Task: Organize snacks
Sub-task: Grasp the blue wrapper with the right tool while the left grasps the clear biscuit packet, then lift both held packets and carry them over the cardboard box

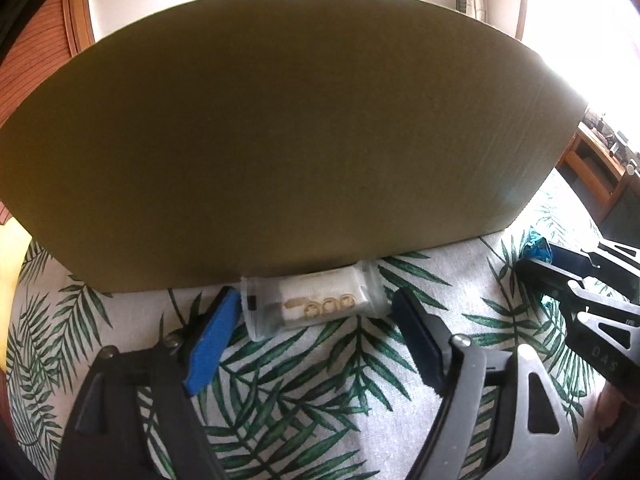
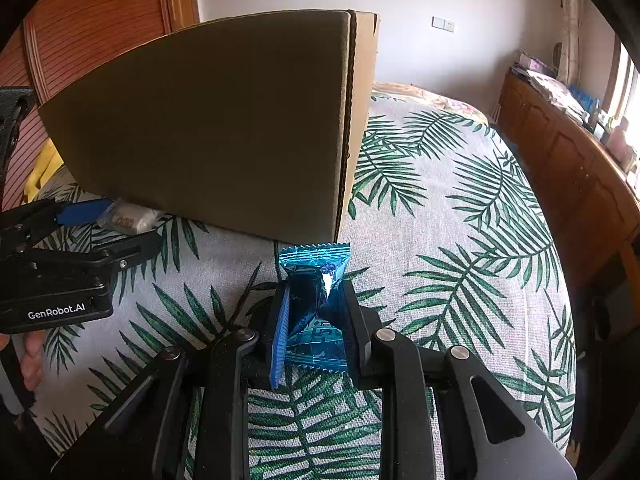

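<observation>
A clear-wrapped white snack pack [image 1: 314, 304] lies on the leaf-print cloth against the foot of a large cardboard box [image 1: 280, 136]. My left gripper [image 1: 316, 312] is open, its blue-padded fingers on either side of the pack, apart from it. The pack [image 2: 128, 218] and left gripper [image 2: 116, 226] also show at the left of the right wrist view. My right gripper [image 2: 316, 304] is shut on a blue foil snack packet [image 2: 316, 300], held just above the cloth near the box's corner [image 2: 240, 128]. The packet's tip [image 1: 536, 246] shows at the right of the left wrist view.
The leaf-print cloth [image 2: 460, 240] covers the surface and stretches to the right of the box. A wooden cabinet [image 2: 560, 152] with clutter runs along the right wall. A wooden slatted panel [image 2: 80, 32] stands behind the box. Something yellow [image 2: 40, 168] lies at the left.
</observation>
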A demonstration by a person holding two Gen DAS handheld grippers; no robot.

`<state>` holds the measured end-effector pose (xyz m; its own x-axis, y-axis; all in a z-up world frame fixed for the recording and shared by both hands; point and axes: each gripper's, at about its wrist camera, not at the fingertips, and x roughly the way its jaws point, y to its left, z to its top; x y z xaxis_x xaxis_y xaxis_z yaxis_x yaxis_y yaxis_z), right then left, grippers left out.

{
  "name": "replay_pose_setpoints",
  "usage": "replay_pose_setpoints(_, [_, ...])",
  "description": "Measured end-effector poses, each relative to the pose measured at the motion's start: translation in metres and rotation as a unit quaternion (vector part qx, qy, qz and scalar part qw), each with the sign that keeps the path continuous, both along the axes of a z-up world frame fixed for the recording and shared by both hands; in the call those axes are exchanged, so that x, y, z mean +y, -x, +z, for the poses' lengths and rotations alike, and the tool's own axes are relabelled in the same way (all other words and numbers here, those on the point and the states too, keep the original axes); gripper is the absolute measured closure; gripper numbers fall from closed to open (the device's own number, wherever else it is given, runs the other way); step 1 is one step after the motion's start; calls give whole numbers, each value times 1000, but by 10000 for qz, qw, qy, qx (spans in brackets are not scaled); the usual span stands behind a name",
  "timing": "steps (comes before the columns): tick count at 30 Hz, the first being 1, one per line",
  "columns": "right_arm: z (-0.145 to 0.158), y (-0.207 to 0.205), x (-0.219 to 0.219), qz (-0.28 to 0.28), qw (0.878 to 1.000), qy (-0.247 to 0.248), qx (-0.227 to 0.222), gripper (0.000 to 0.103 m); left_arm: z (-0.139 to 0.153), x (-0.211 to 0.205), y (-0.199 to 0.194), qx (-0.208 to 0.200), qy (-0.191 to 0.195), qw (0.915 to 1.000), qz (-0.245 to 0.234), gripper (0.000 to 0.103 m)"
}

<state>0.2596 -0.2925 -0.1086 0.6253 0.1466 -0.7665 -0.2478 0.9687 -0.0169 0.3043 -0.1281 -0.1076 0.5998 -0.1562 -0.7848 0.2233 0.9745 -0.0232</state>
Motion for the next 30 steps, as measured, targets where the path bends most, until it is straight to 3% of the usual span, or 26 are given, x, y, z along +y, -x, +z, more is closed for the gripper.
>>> replay_pose_setpoints(3, [0,0,0,0,10000,2,0,81,0,2,-5,-1,64,10000,5,24])
replay_pose_setpoints(8, [0,0,0,-2,10000,0,1,81,-2,18,-6,-68,373,9993,75,48])
replay_pose_setpoints(13, [0,0,0,2,10000,20,-1,81,-3,21,-3,-109,288,9994,-139,56])
replay_pose_setpoints(24, [0,-1,-1,38,10000,-46,4,82,4,36,20,-55,499,9978,-426,57])
replay_pose_setpoints(30, [1,3,-9,38,9999,-154,2,83,13,48,50,-261,472,9967,-606,57])
